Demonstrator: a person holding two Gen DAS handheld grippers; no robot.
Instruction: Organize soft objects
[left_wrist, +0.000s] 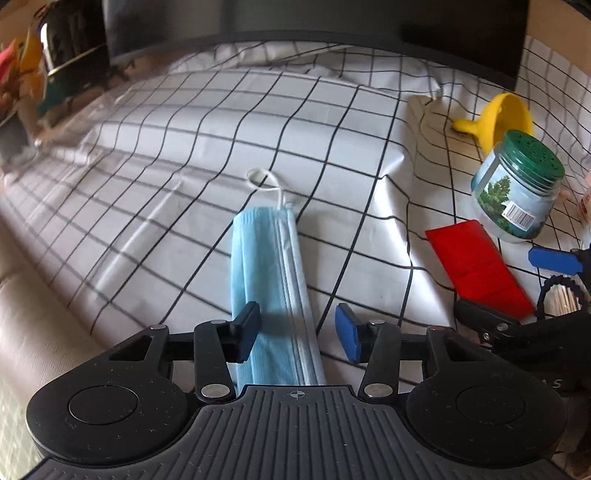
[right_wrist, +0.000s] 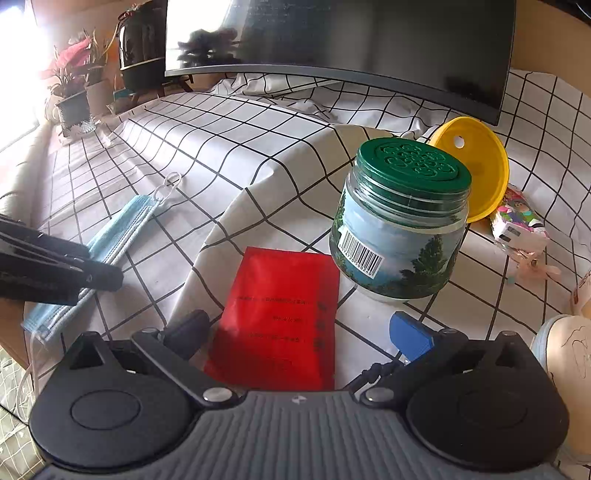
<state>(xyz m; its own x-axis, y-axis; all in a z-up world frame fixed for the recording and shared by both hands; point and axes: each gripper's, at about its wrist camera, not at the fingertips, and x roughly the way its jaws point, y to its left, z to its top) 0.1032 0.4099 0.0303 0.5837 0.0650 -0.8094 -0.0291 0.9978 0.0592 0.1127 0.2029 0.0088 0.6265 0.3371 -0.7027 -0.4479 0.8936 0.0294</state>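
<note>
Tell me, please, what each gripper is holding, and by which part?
Nothing: the left gripper stands open astride the blue mask, the right gripper open astride the red packet.

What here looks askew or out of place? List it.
The clear plastic jar with the green perforated lid leans tilted instead of standing upright, against the yellow plastic funnel lying on its side. The checked white tablecloth is rumpled.

Checked cloth (left_wrist: 207, 122) — mask (left_wrist: 266, 266), red packet (right_wrist: 280, 314)

Beside the glossy clear plastic jar (right_wrist: 397, 236) with its ridged green lid lie a smooth, shiny red packet (right_wrist: 277, 317), a matt pleated blue cloth mask (left_wrist: 269, 291), and creased, faintly sheeny checked tablecloth (left_wrist: 192, 155) beneath.
</note>
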